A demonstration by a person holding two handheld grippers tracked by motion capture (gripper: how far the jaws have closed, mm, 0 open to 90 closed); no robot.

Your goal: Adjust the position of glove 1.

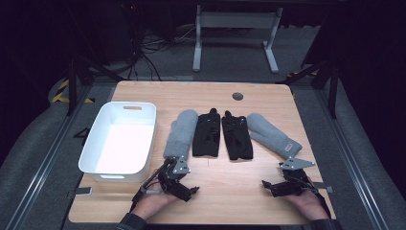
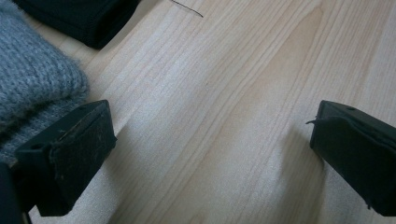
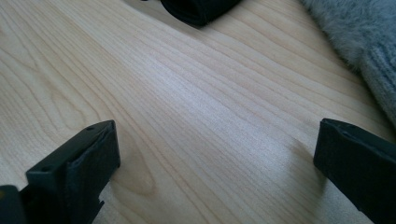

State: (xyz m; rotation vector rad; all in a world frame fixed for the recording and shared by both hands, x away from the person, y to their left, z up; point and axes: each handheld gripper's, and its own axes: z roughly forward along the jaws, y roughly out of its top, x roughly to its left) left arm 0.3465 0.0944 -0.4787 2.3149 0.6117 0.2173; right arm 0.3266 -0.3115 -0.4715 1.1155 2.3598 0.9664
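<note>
Grey mitten, left one [image 1: 181, 133]: lies flat on the wooden table [image 1: 230, 201], cuff toward the person, just right of the white plastic bin [image 1: 146, 143] and touching the black glove [image 1: 207, 135] beside it. In the left gripper view its ribbed knit cuff [image 2: 32, 88] sits right against one jaw.
Look of it: thick, soft grey knit, rounded at the tip, no stiff edges; I judge it will sag and fold when lifted.
Its mate: a second grey mitten [image 1: 274, 134] lies angled at the far right of the row, with a small label near the cuff; its fuzzy edge [image 3: 359, 32] shows in the right gripper view.
Black pair: the other black glove [image 1: 236, 136] lies just beside the first, between the two mittens.
Left gripper [image 1: 190, 189]: jaws spread wide, nothing between them but bare wood, low over the table near the mitten's cuff.
Right gripper [image 1: 266, 185]: also spread wide and empty, near the front edge, apart from the angled mitten.
Step in hand, as I judge it: closing in on the left mitten's cuff for a pickup, probably bound for the bin.
Doing it well: slide one jaw under the cuff and bite through both layers of the doubled rib, not loose fluff; stay clear of the neighbouring glove so it is not dragged along.
Risk: a shallow pinch could slip off the knit.
</note>
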